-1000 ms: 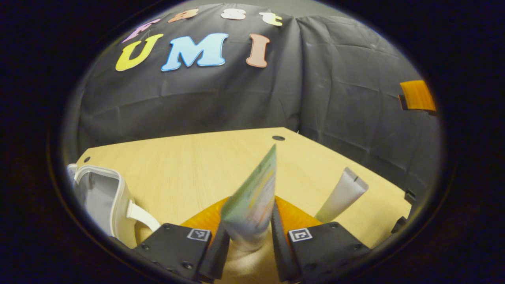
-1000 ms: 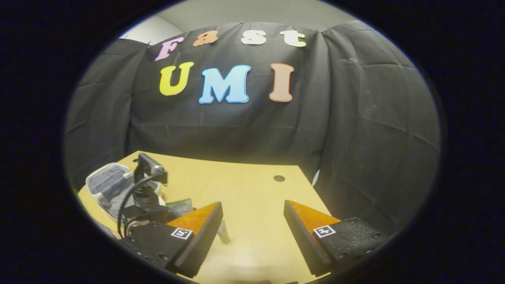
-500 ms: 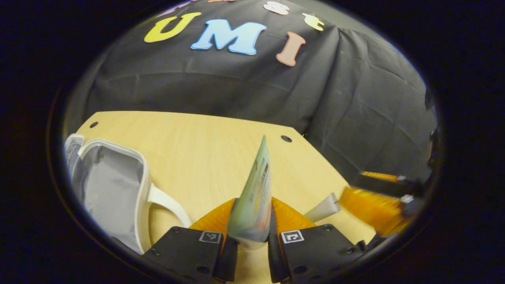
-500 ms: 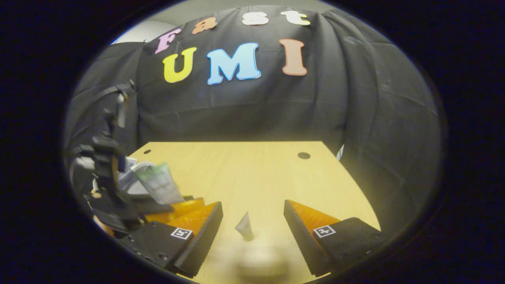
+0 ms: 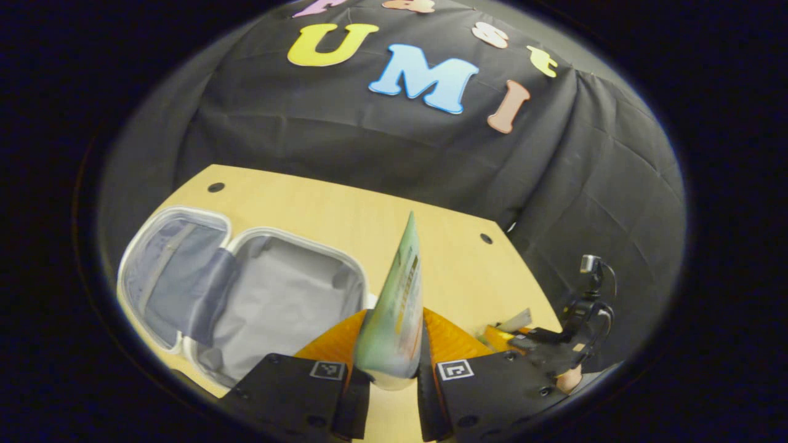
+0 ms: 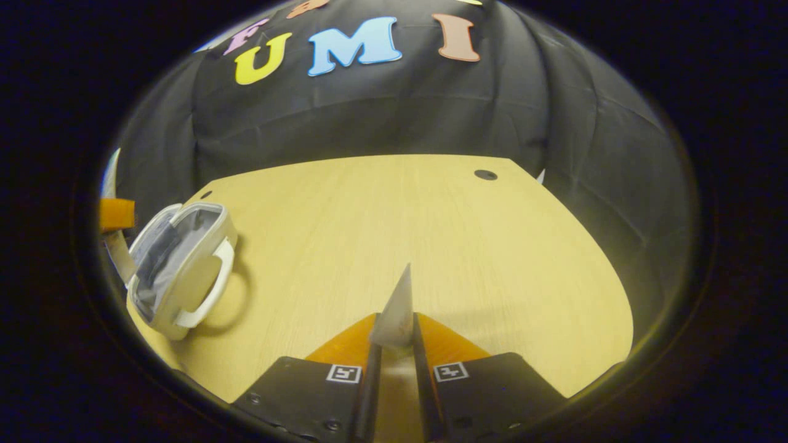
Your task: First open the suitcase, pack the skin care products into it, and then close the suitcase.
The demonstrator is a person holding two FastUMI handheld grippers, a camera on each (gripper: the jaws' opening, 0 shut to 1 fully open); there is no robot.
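In the left gripper view my left gripper (image 5: 394, 344) is shut on a green skin care tube (image 5: 399, 295) that stands up between its fingers. To its left the white suitcase (image 5: 246, 295) lies open on the table, grey lining showing. At the right of that view my right gripper (image 5: 529, 338) holds a silver tube (image 5: 516, 320). In the right gripper view my right gripper (image 6: 394, 341) is shut on the silver tube (image 6: 397, 307), its crimped end pointing up. The open suitcase (image 6: 178, 264) sits at the far left with its handle facing me.
The wooden table (image 6: 400, 221) spreads ahead, with a round hole (image 6: 485, 175) near its far right corner. Black cloth wall stands behind and to the right. Two holes (image 5: 216, 187) mark the table's back edge in the left gripper view.
My right gripper has closed on the silver tube and lifted it off the table. My left gripper has swung left with the green tube, bringing the open suitcase fully into its view.
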